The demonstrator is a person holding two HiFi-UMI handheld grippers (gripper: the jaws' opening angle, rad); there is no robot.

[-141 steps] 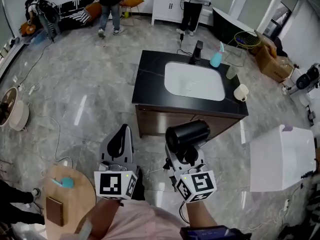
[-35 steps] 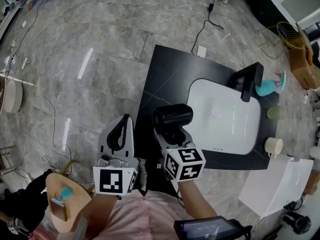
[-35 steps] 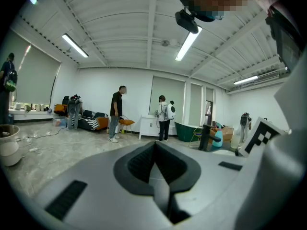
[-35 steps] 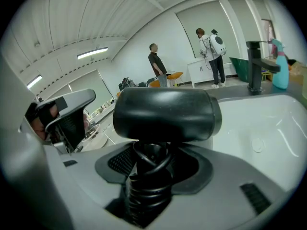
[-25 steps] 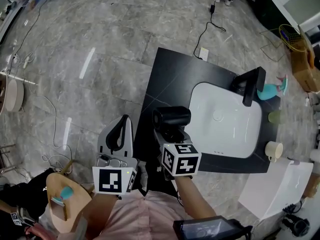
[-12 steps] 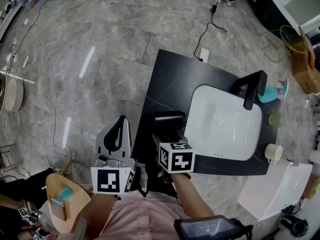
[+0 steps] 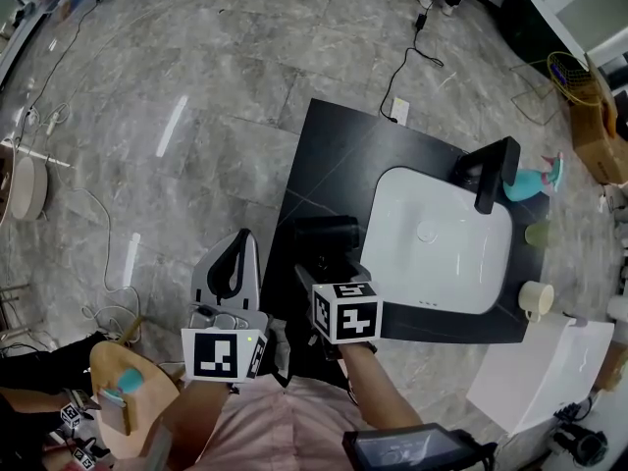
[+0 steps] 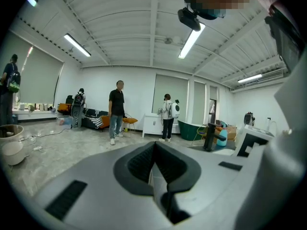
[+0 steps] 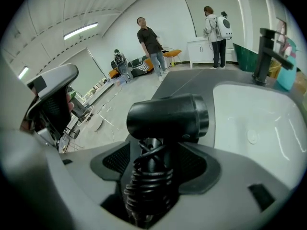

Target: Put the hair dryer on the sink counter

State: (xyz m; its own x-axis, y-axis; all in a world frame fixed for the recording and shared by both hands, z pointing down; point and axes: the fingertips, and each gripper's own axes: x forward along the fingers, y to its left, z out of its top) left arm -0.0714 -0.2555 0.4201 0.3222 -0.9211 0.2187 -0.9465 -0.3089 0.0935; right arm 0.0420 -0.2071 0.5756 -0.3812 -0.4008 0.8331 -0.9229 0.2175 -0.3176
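No word, brand, number or sign can be read anywhere in these views. The left marker cube at seven o'clock in the head view and the right marker cube at six o'clock carry only black-and-white square patterns, not letters or digits. The dark screen at five o'clock is too dim to read.

Hair dryer: matt black plastic. Counter: dark stone look, smooth. Basin: glossy white. Faucet: matt black. Floor: polished grey marble-look tiles.
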